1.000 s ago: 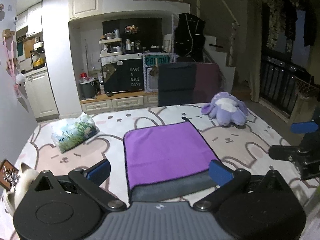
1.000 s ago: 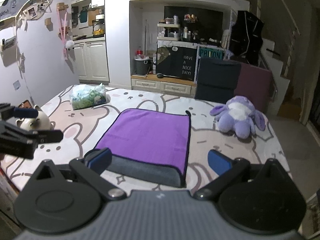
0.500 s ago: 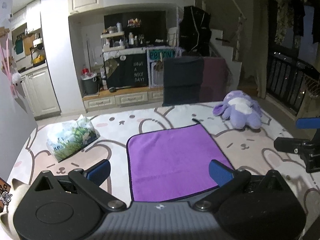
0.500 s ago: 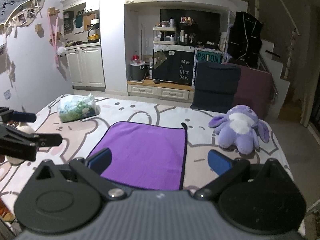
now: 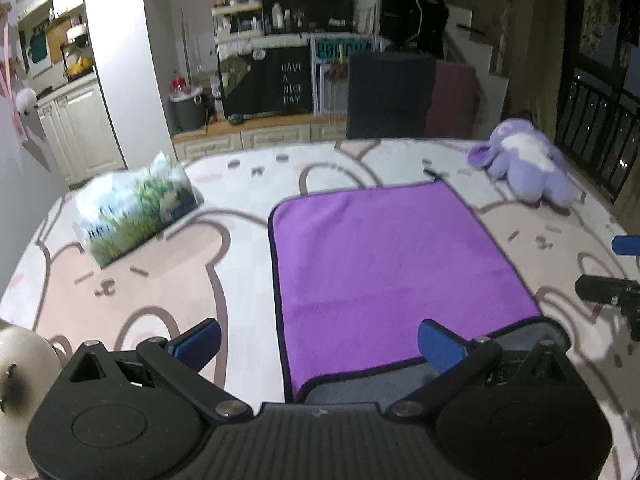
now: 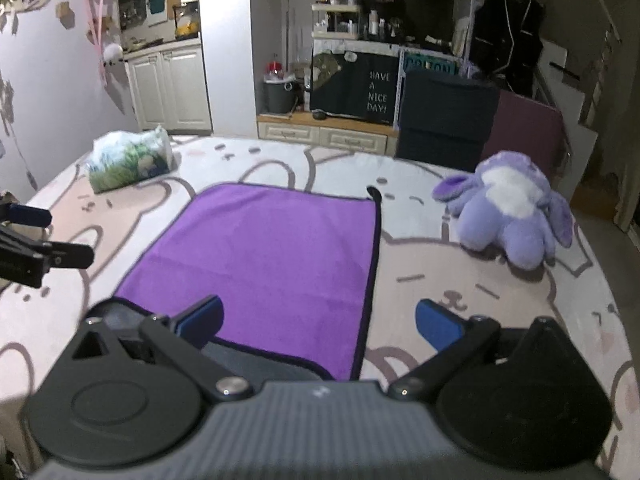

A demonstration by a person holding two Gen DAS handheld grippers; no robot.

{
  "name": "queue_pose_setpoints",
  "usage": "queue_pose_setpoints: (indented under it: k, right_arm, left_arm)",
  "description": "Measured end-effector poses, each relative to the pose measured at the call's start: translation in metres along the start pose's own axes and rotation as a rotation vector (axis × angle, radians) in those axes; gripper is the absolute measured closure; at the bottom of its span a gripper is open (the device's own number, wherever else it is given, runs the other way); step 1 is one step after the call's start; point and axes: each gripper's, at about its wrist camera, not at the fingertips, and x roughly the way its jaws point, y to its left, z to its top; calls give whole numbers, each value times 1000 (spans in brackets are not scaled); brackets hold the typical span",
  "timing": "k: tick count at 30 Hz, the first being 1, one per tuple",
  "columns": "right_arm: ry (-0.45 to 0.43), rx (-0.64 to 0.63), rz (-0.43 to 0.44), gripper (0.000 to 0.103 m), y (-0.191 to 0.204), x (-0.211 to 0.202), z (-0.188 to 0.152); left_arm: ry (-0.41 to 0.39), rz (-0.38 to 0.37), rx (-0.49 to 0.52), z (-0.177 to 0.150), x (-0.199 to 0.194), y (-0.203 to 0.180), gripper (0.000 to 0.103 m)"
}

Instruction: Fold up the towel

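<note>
Towel (image 5: 384, 264) is spread flat, purple side up, on the cartoon-print sheet (image 5: 168, 292), its grey underside showing only along the near edge. No fold is seen yet; judged barely started. Left gripper (image 5: 318, 342) and right gripper (image 6: 318, 320) are held wide apart and empty, poised at the near corners.
</note>
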Motion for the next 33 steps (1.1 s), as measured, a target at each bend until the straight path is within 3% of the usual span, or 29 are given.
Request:
queue_pose_setpoints:
  k: [4,16,18,23,27,33]
  right_arm:
    - [21,34,31,0,-6,19,-7]
    - [68,46,71,0,-26,58,-30]
    - [38,41,129,0,-31,61,-34]
    - [73,18,204,1,-35,69,-41]
    - [129,7,250,23,-35,73,-43]
    - [201,15,266,61,-33,78,-44]
  left_arm:
    - [33,-29,-22,-9,18,7,0]
    - [109,-214,-12,-33,52,19,0]
    - [118,-233,-3,-35,55,19,1]
    - [150,-280,-2,-38,60,24,3]
    - [170,-320,-18,-41,62,28,6]
    - [205,-336,-40,-42,66,33,25]
